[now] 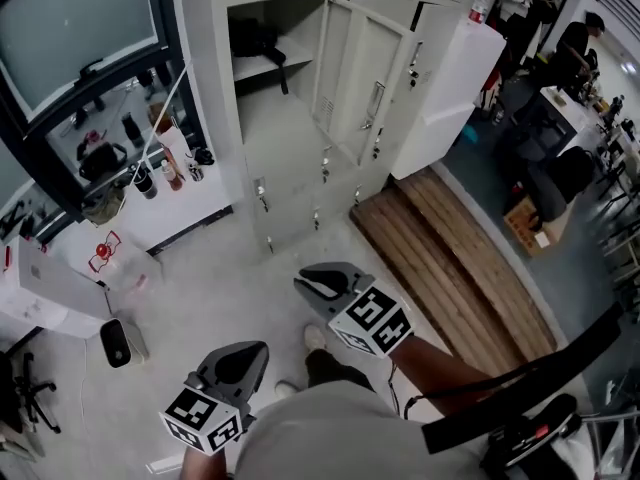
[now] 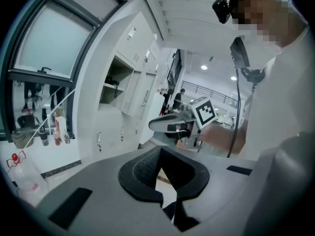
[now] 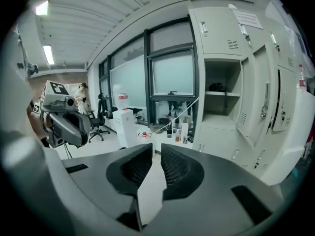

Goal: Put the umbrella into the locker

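On the shelf [image 1: 262, 66] of the open locker [image 1: 292, 13] lay a dark thing [image 1: 254, 38], perhaps the umbrella. Both tools were empty, the left gripper [image 2: 158, 150] closed, the right gripper [image 3: 156, 150] with a narrow gap, so placing seemed done. Drawing back meant only keeping off the open door [image 1: 365, 83], over bare floor [image 1: 210, 278].

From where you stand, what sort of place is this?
Probably a shared office or lab workroom. A bank of grey metal lockers stands ahead, one with its door open. Desks stand off to the right, and bottles line a ledge under a large window.
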Motion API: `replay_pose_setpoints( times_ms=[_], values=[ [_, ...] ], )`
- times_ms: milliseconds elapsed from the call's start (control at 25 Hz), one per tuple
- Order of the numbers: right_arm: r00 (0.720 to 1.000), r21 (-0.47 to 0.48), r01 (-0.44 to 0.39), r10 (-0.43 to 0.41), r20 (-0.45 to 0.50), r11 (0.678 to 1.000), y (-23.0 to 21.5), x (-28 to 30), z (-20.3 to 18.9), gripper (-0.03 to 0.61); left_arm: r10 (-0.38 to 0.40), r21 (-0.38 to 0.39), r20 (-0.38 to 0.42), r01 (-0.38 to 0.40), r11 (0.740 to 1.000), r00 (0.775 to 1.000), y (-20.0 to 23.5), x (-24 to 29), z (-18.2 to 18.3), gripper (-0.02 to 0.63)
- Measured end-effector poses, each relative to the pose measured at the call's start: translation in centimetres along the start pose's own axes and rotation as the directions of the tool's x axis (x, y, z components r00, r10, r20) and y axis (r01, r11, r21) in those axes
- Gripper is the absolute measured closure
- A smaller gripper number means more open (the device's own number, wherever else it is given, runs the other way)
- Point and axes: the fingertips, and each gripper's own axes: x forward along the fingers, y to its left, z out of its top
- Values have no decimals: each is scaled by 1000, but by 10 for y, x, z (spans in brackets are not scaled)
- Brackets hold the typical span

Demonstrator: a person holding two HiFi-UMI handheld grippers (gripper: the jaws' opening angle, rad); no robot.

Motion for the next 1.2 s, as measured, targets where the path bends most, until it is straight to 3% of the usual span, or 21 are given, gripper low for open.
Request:
replay_pose_setpoints(
  times_ms=[480, 1200],
  values=[
    [998, -43, -64, 65, 18, 997, 70, -7, -2, 528, 30, -14, 8, -30, 999, 1000, -18, -37, -32, 604],
    [995, -51, -101, 102, 21, 994, 96, 7, 5, 546, 38, -41, 7, -38, 998, 999, -13, -55, -44, 604]
  ],
)
